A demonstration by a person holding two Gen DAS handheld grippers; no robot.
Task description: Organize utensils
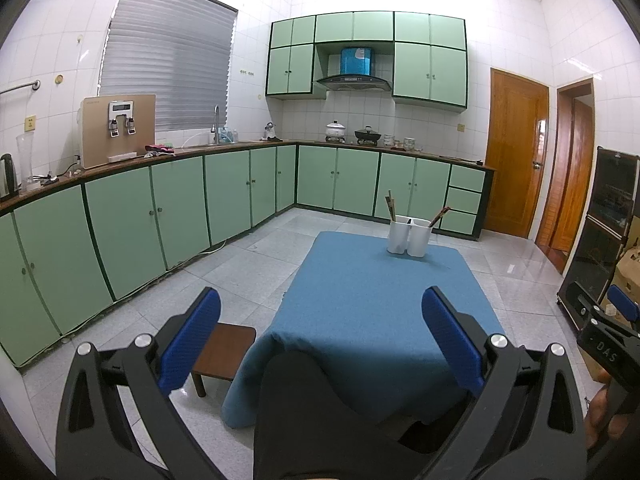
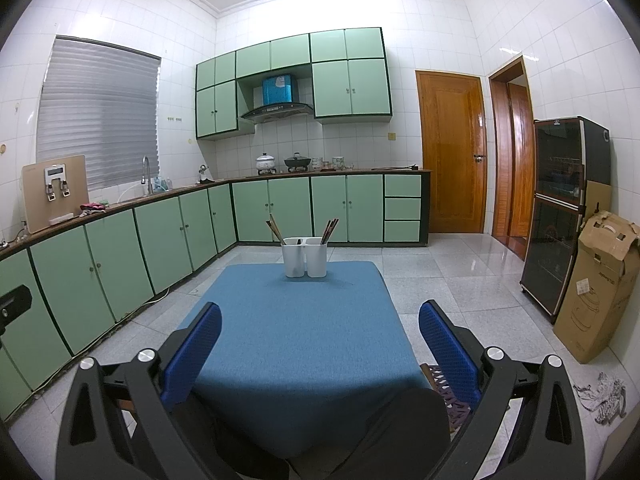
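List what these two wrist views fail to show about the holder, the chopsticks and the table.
- Chopsticks: count too small to tell in either view; lower ends hidden by the white holder.
- Holder's insides: walls hide them, both views.
- Table legs and top: blue cloth covers them.
- Table's near edge: blocked by a dark shape at the bottom of both views.
- Right gripper: cut off by the left view's edge.

Two holders (image 2: 305, 257) stand side by side at the table's (image 2: 296, 340) far end, chopsticks (image 2: 330, 229) in each.
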